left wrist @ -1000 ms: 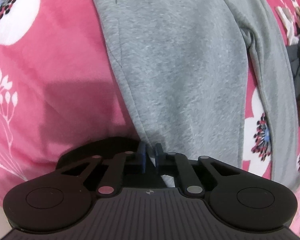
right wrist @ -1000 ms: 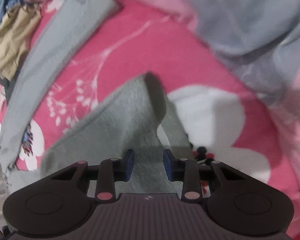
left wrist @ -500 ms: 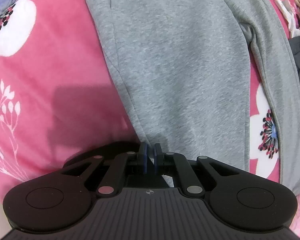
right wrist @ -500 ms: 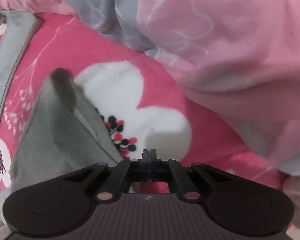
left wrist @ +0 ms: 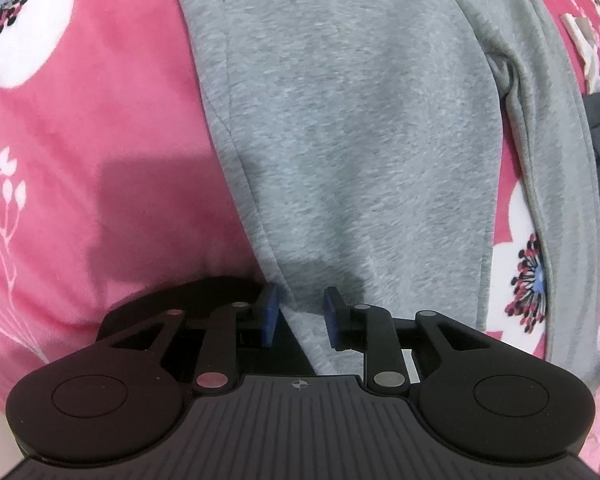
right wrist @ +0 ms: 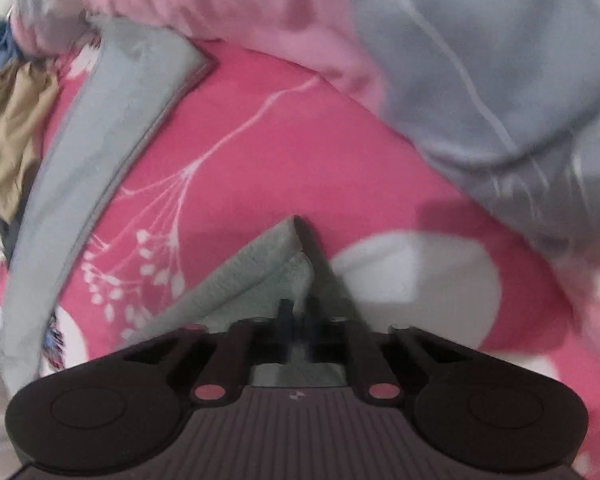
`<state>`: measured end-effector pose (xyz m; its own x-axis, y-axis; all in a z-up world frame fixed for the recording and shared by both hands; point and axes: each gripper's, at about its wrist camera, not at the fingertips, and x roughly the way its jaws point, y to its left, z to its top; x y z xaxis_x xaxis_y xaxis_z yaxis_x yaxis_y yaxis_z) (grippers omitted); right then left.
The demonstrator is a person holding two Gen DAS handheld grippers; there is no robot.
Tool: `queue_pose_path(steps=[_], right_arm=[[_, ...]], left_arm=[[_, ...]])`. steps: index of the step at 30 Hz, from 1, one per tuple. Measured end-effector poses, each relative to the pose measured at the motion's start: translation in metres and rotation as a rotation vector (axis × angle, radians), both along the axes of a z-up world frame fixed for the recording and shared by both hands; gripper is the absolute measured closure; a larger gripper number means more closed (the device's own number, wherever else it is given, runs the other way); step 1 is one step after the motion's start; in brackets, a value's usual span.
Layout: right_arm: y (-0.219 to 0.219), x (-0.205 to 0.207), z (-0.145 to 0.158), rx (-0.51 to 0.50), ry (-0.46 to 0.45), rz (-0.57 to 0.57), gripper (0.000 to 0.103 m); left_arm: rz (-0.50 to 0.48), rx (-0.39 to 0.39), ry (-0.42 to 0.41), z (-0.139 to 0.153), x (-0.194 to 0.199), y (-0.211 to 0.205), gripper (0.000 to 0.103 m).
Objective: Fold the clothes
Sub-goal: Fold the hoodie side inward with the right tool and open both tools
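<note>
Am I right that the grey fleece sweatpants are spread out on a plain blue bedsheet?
Not quite: the grey fleece sweatpants do lie spread out, but on a pink bedsheet with white flower prints, not a plain blue one. The left wrist view shows it.

Left tool [left wrist: 299,316] opening; right tool [right wrist: 299,326] closed.

Soft, even indoor light — fisheye bending at edges.
Left view sharp, gripper shadow on the bedspread [left wrist: 100,128]; right view motion-blurred.

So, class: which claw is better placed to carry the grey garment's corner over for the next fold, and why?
Probably right. The right claw looks shut on the grey garment's raised corner; the left claw is opening, its pads off the cloth.
</note>
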<state>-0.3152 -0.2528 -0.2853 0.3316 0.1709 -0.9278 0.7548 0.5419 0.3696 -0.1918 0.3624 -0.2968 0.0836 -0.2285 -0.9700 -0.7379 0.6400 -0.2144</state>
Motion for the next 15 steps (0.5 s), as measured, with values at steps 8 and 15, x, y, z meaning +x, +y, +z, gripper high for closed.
queue_pose_path(steps=[8, 15], right_arm=[[-0.021, -0.033, 0.002, -0.048, 0.015, -0.157, 0.084], [-0.029, -0.045, 0.031, -0.131, 0.000, -0.039, 0.067]], left_arm=[[0.009, 0.006, 0.011, -0.006, -0.004, 0.007, 0.079], [0.017, 0.004, 0.000, -0.007, -0.009, 0.013, 0.079]])
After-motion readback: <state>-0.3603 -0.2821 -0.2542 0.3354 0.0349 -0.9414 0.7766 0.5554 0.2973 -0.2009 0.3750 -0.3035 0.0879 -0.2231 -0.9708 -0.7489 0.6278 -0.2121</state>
